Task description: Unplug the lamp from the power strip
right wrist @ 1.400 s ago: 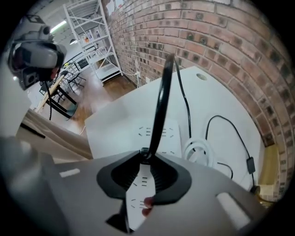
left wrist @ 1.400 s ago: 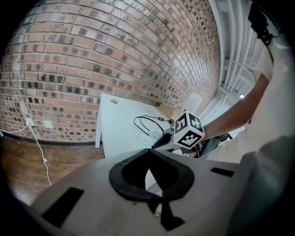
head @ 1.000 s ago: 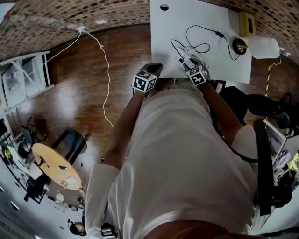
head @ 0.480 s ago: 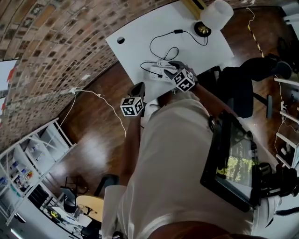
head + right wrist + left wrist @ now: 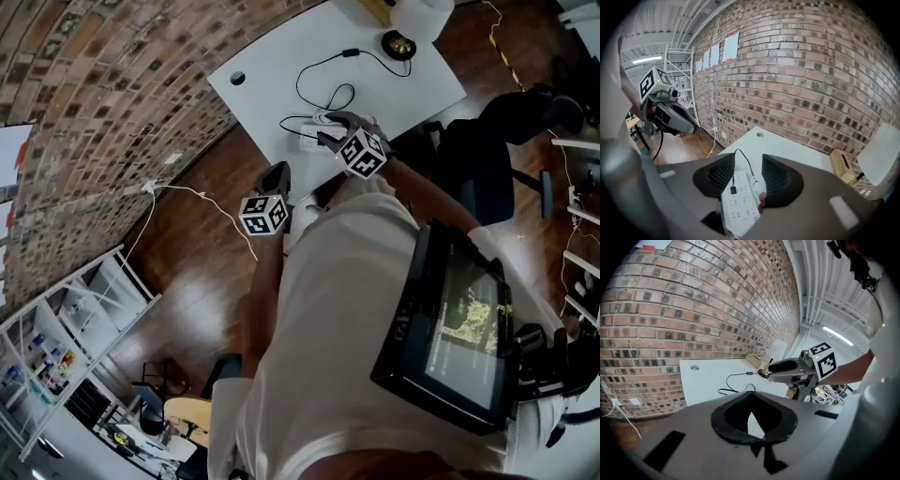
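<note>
Head camera has swung since a second ago: tabletop (image 5: pixel 272 70) was square at 12 o'clock, now sits skewed toward 1 o'clock, and a dark screen (image 5: pixel 450 328) has come in at 4 o'clock.

Head view: left gripper (image 5: pixel 277 173) at 11 o'clock, just off the tabletop's near edge. Right gripper (image 5: pixel 333 127) at 12 o'clock over the tabletop, white power strip (image 5: pixel 307 139) at its tip. Lamp (image 5: pixel 398 44) at 1 o'clock on the far corner; its black cable (image 5: pixel 351 53) loops back toward the strip.

Left gripper view: jaws closed tip to tip, nothing held. Tabletop beyond, right gripper at 2 o'clock.

Right gripper view: jaws part-open, pads against the power strip's sides, strip held. Black plug (image 5: pixel 733 189) is seated in a socket at 7 o'clock. Left gripper at 9 o'clock, brick wall (image 5: pixel 797 70) behind.
</note>
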Motion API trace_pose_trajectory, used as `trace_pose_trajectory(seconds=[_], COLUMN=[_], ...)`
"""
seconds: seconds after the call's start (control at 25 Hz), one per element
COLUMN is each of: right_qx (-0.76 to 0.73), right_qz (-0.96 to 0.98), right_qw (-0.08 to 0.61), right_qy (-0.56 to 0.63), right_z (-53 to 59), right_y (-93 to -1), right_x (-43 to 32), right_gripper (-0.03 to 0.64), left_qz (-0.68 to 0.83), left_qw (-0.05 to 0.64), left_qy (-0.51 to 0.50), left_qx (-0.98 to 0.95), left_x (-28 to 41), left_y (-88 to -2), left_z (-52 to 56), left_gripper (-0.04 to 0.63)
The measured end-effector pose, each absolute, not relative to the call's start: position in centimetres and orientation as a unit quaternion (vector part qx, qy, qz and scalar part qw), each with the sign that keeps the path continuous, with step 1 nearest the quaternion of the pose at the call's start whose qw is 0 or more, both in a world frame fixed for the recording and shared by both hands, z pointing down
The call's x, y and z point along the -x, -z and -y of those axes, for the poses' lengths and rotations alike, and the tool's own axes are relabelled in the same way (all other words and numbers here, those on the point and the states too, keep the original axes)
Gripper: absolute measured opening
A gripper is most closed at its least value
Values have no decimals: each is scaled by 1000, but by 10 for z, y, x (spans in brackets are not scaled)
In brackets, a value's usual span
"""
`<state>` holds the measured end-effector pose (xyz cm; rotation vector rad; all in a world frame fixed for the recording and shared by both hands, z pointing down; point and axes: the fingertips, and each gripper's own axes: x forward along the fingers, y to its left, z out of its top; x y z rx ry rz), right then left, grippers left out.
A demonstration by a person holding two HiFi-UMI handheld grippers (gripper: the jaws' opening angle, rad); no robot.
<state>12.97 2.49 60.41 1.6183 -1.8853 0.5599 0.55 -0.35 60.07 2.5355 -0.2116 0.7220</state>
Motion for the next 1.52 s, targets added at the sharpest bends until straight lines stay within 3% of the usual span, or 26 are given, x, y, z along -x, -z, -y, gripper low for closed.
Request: trace_pose_trajectory(seconds=[0.64, 1.16, 1.52], right_qx=[-638, -629, -625], right_qz=[683, 702, 712], right_qw=[294, 280, 254], right_qy=[-203, -181, -194], right_z=[-55, -86, -169], right_y=[-578, -555, -552], right_x=[-30, -5, -4], right_gripper=[176, 169, 160], left_qz=[62, 71, 64], left_qw=[252, 249, 243], left_qy=[-247, -242, -253], left_qx=[-934, -935, -934], left_x=[103, 118, 108], left_y=[-610, -609, -596], left_z=[-26, -57, -137], left_gripper=[5, 5, 5])
